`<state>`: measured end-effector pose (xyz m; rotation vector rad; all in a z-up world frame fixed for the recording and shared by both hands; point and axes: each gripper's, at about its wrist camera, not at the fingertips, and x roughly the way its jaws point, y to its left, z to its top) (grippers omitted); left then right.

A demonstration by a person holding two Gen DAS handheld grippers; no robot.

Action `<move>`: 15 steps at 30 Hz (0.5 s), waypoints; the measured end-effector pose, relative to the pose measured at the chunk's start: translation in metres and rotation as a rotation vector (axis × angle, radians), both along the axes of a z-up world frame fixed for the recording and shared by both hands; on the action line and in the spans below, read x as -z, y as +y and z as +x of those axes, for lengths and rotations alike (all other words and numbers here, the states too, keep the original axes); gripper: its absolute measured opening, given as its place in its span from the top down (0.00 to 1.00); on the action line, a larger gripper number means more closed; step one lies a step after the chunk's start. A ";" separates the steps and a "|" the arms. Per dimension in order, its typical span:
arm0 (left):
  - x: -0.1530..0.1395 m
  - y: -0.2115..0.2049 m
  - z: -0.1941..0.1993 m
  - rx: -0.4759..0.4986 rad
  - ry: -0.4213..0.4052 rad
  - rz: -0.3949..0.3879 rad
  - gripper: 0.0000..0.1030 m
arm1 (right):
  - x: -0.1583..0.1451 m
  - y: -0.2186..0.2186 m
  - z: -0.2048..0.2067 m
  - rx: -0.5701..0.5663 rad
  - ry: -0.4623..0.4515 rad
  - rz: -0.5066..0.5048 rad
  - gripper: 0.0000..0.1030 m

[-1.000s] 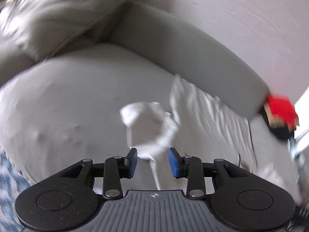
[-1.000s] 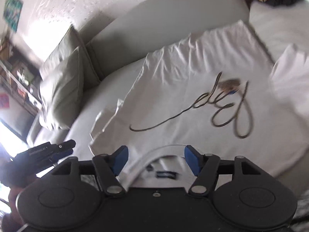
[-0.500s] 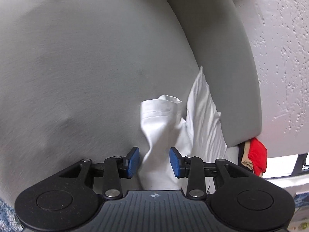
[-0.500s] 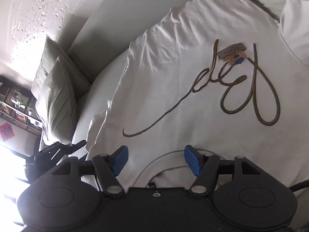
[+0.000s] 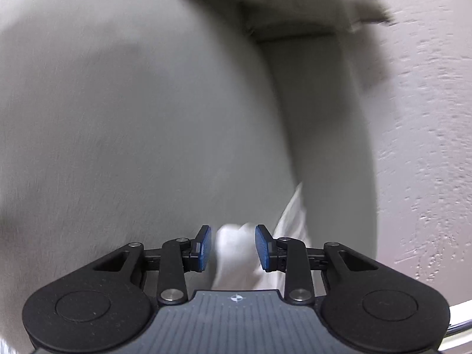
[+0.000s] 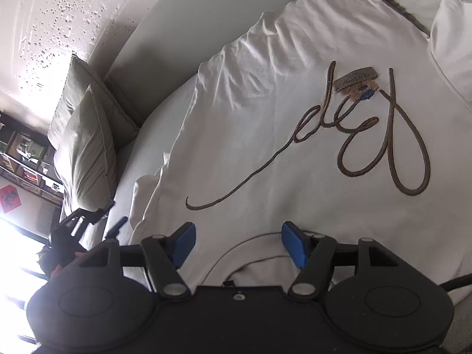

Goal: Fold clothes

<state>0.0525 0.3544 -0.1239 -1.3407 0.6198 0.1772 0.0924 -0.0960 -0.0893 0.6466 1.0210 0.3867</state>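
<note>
Shirt first: a white cotton T-shirt [image 6: 295, 153] with brown looping script lies spread flat on the pale grey sofa cushion [image 6: 138, 159], collar at six o'clock beneath the right gripper [image 6: 237, 243] — jaws released. The left gripper [image 5: 233, 247], also released, straddles a bunched sleeve [image 5: 236, 253]. Likely risk: closing on that bunch drags wrinkles into the fold — or pinches cushion fabric.

White shirt [image 6: 295, 135] bears looping brown script — roughly "dej" — its small tag [image 6: 355, 80] illegible
</note>
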 end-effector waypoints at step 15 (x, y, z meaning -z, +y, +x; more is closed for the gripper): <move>-0.003 -0.004 0.013 0.010 -0.122 0.058 0.91 | 0.000 0.001 -0.001 -0.023 -0.018 -0.002 0.36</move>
